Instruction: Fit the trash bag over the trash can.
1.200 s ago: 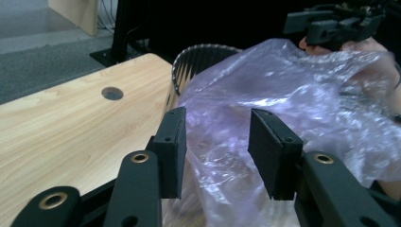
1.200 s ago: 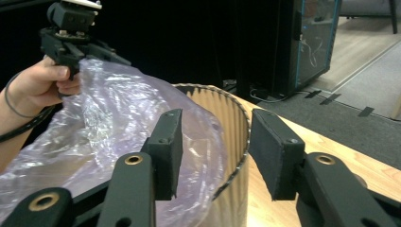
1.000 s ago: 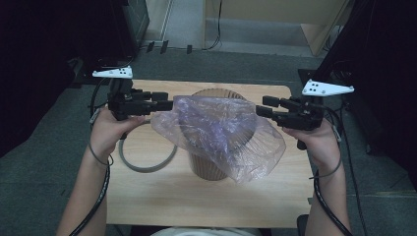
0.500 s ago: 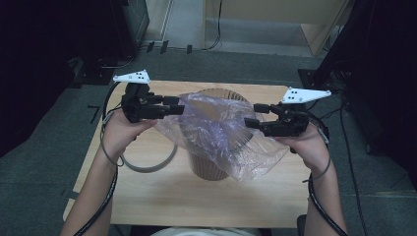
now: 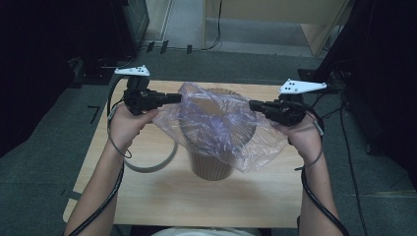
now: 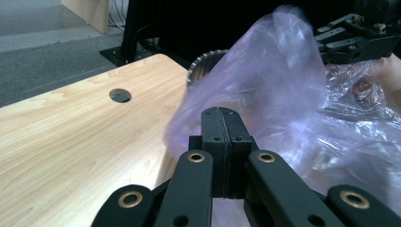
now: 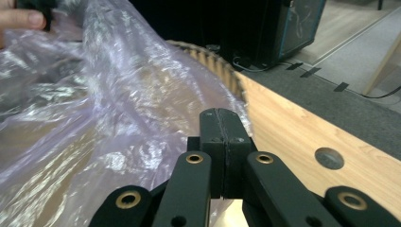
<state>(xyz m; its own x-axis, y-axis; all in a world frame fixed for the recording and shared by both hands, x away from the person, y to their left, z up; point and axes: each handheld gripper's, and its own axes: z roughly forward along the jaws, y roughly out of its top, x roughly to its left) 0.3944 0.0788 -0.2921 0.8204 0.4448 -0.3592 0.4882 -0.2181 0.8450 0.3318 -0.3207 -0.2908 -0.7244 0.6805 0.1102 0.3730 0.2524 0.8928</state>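
Thin purple plastic bag (image 5: 219,125) is stretched between our two grippers right over the mouth of the brown bin (image 5: 211,162) on the table (image 5: 147,196), left gripper (image 5: 174,97) and right gripper (image 5: 253,104) each with jaws pressed together on an edge, so the bin sits straight below, about equally near both. Compared with a second ago, we've brought both hands closer in and the bag now drapes lower around the rim.

bag (image 5: 221,130) clear lilac | bin (image 5: 211,164) brown ribbed | table (image 5: 147,196) lt wood

Light: table (image 5: 147,191) is evenly lit from above; surroundings are left dark.
Glare: highlights are scattered across the plastic bag (image 7: 94,118).
Focus: near jaws are softly blurred.
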